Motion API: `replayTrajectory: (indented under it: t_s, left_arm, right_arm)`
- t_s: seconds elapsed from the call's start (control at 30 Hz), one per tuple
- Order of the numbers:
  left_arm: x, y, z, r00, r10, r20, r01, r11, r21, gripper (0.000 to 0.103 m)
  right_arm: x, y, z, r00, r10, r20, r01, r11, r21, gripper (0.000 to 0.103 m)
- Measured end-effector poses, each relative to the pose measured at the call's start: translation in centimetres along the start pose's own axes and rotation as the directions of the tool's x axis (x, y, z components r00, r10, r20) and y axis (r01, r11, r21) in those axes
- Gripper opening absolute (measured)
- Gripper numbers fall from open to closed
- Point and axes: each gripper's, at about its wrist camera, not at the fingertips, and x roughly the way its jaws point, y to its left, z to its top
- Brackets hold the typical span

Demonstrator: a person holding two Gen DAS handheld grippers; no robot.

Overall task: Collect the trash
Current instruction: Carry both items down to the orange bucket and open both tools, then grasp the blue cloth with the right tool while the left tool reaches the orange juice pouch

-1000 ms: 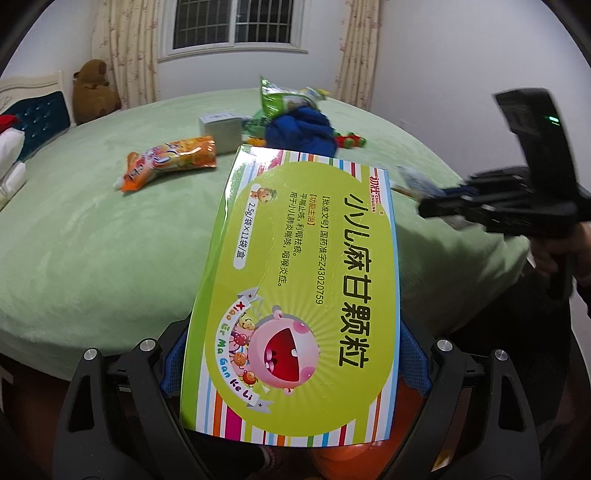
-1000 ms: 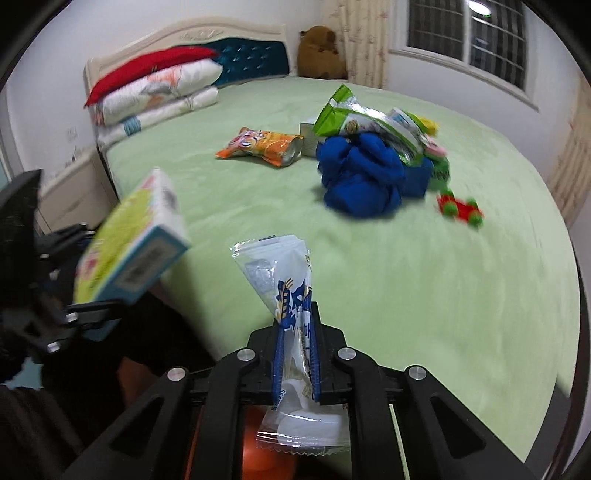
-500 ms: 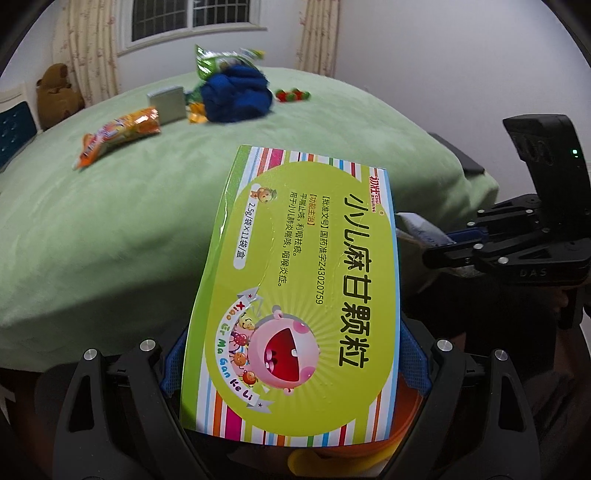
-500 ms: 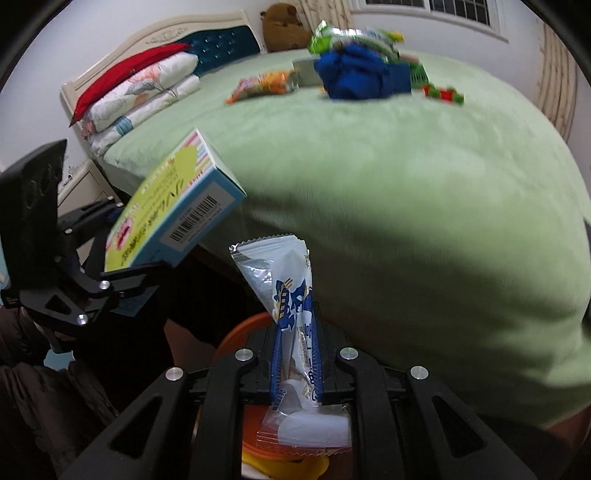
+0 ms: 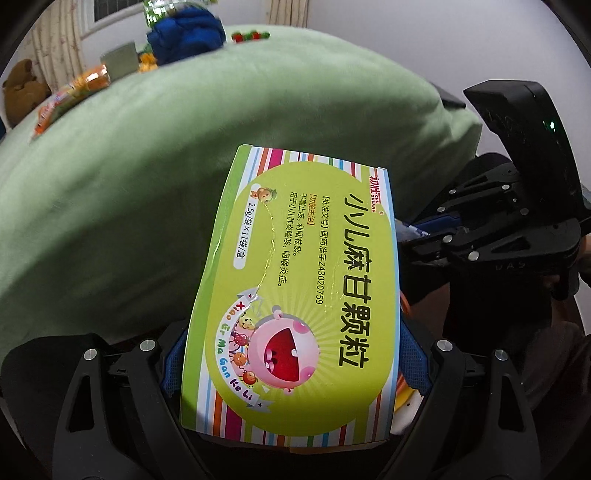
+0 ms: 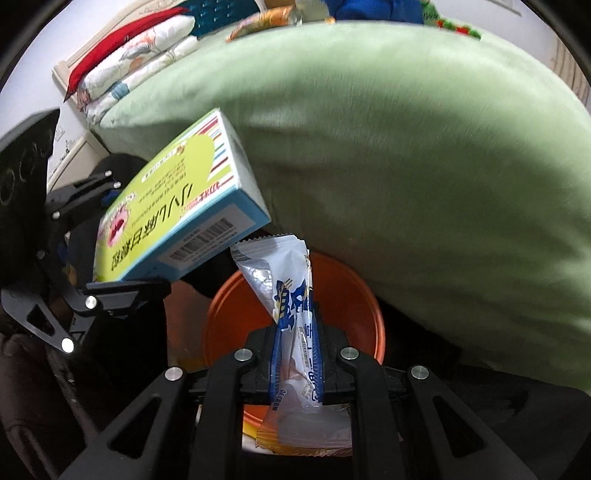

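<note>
Left claw (image 5: 291, 354) is clamped across the sides of a green medicine box (image 5: 295, 295) with striped borders, its blue pads (image 5: 173, 363) pressing on both long edges; the box is tilted, far end raised toward the bed (image 5: 147, 166). From the right wrist view the same box (image 6: 177, 218) hangs in the air left of centre, barcode side facing the camera, just above and beside the rim of an orange bin (image 6: 369, 306) that stands on the floor at the foot of the bed. Right claw (image 6: 297, 354) is fully closed on a white and blue wrapper (image 6: 291, 295), pinched at mid-length, upper end standing up over the bin's mouth, lower end hanging below the pads. On the green bedspread at the far side lie an orange snack packet (image 5: 70, 99), a grey box (image 5: 120, 64), a blue cloth bundle (image 5: 184, 29) and a small red-and-green toy (image 5: 251, 36). Pillows (image 6: 129, 55) are stacked at the headboard.
</note>
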Motion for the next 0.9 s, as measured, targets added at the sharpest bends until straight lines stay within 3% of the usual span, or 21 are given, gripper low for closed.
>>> replayTrajectory:
  t_s: [0.2, 0.4, 0.43, 0.53, 0.6, 0.67, 0.9]
  left_arm:
    - [2.6, 0.1, 0.1, 0.994, -0.031, -0.101, 0.032, 0.999, 0.013, 0.086]
    - [5.3, 0.4, 0.0, 0.975, -0.057, -0.213, 0.058, 0.998, -0.001, 0.086]
    - [5.7, 0.5, 0.0, 0.971, -0.058, -0.233, 0.058, 0.998, -0.006, 0.086]
    - [8.3, 0.7, -0.2, 0.934, -0.078, -0.349, 0.074, 0.997, -0.024, 0.087]
    - [10.0, 0.7, -0.6, 0.905, -0.069, -0.419, 0.066, 0.998, -0.021, 0.087]
    - [10.7, 0.7, -0.7, 0.889, -0.070, -0.452, 0.067, 0.997, -0.024, 0.087]
    - [10.6, 0.4, -0.5, 0.894, -0.071, -0.443, 0.071, 0.997, -0.018, 0.087]
  right_arm:
    - [2.7, -0.6, -0.2, 0.997, 0.014, -0.077, -0.014, 1.000, 0.003, 0.013]
    - [5.5, -1.4, 0.3, 0.986, 0.007, -0.166, -0.004, 1.000, 0.022, 0.014]
    - [6.3, -1.5, 0.4, 0.980, -0.001, -0.199, 0.005, 1.000, 0.021, 0.021]
    - [8.2, -1.3, 0.7, 0.961, -0.064, -0.269, 0.066, 0.998, -0.001, 0.080]
    - [8.7, -1.4, 0.6, 0.958, -0.055, -0.283, 0.055, 0.998, -0.005, 0.079]
    - [8.7, -1.5, 0.9, 0.958, -0.040, -0.285, 0.043, 0.999, 0.007, 0.077]
    - [7.5, -2.5, 1.7, 0.966, -0.016, -0.259, 0.031, 0.998, 0.054, 0.077]
